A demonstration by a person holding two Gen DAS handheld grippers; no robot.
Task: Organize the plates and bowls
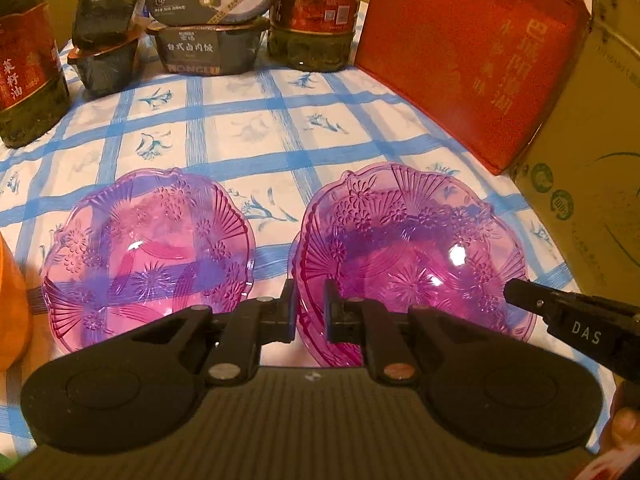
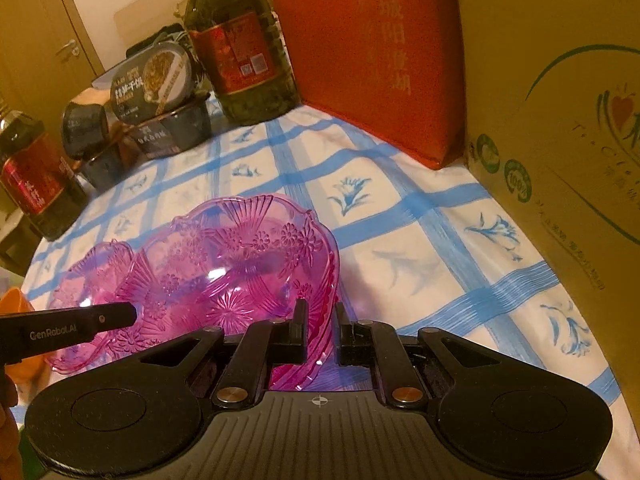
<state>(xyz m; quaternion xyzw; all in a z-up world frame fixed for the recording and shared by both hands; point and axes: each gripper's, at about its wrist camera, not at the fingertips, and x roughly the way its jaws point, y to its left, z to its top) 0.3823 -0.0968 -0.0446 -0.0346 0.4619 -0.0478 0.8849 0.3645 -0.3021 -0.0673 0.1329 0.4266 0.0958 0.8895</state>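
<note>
oil bottles (image 1: 28, 52) | meal boxes (image 1: 208, 50) | red bag (image 1: 472, 60) | carton (image 2: 560, 120) | checked cloth (image 1: 256, 128)

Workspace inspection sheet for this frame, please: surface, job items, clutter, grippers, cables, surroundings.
Surface: blue-checked tablecloth.
Job's things: left pink bowl alone; right pink bowl, with a second rim showing beneath it.
Clutter: oil bottles, meal boxes, red bag, cardboard box.
Grippers: left gripper on the right bowl's near-left rim; right gripper on its other side.
Cables: nothing seen.
Surroundings: door.
</note>
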